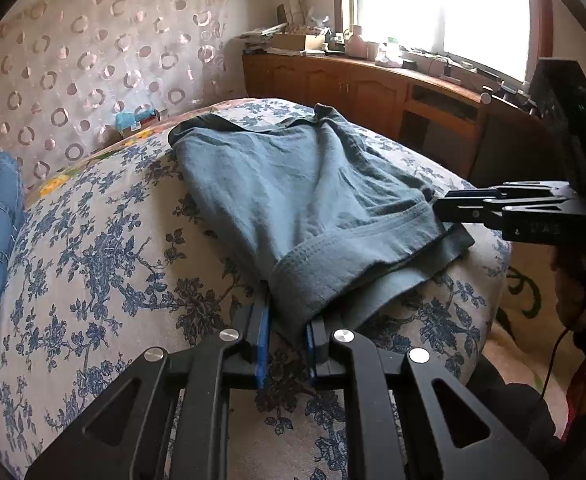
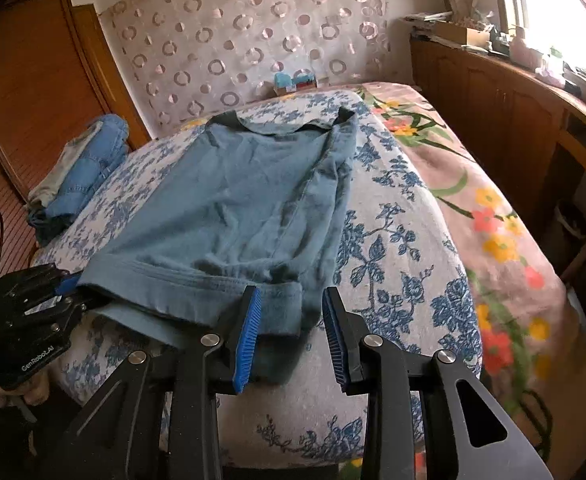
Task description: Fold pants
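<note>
Grey-blue pants (image 1: 277, 184) lie folded on the floral bed cover (image 1: 93, 260), with the dark waistband at the far end and the leg cuffs at the near edge. My left gripper (image 1: 289, 316) is shut on one cuff corner, and the cloth runs down between its blue pads. In the right wrist view it shows at the left (image 2: 69, 284), holding that corner. My right gripper (image 2: 291, 292) stands open around the other cuff (image 2: 281, 312), its right pad clear of the cloth. In the left wrist view its tips (image 1: 439, 206) rest at the pants' right edge.
Folded blue jeans (image 2: 89, 168) lie at the bed's left side. A pink flowered blanket (image 2: 473, 200) covers the right side. A wooden cabinet (image 1: 373, 88) with clutter runs under the window. Small boxes (image 1: 137, 120) sit by the headboard.
</note>
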`<state>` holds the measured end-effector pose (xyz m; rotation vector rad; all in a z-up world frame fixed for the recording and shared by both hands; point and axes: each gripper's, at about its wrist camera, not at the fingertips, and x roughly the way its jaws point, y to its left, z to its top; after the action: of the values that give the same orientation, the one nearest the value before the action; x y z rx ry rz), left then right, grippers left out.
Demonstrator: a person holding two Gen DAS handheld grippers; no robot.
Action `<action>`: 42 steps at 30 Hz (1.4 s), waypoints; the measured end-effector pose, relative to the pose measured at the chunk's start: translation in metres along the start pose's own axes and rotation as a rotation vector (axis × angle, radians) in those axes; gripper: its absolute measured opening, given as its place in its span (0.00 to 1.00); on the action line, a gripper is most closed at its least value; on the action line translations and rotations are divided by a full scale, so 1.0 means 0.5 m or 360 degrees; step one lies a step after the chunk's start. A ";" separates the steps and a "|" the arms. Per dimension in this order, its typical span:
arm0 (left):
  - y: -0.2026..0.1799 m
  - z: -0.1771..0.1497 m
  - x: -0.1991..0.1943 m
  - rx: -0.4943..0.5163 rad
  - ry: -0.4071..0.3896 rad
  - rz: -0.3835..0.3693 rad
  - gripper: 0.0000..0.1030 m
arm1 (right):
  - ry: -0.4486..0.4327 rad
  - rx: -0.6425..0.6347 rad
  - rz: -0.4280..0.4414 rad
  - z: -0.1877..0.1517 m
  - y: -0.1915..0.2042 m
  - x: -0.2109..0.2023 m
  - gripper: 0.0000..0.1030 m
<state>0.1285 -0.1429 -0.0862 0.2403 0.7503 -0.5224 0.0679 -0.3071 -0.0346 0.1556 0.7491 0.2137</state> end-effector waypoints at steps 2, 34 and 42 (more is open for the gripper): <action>0.000 -0.003 0.001 0.0003 0.0003 0.0003 0.15 | 0.0011 -0.0001 -0.0004 0.002 -0.004 0.003 0.32; 0.000 -0.019 -0.001 0.0003 0.0006 0.0025 0.15 | -0.0086 -0.0144 -0.0002 -0.039 0.021 -0.069 0.03; 0.002 -0.024 -0.002 -0.0002 0.0006 0.0026 0.15 | -0.0057 -0.0057 -0.0049 -0.026 -0.001 -0.049 0.15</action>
<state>0.1212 -0.1369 -0.0940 0.2464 0.7518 -0.5058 0.0418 -0.3128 -0.0280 0.1132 0.7114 0.1945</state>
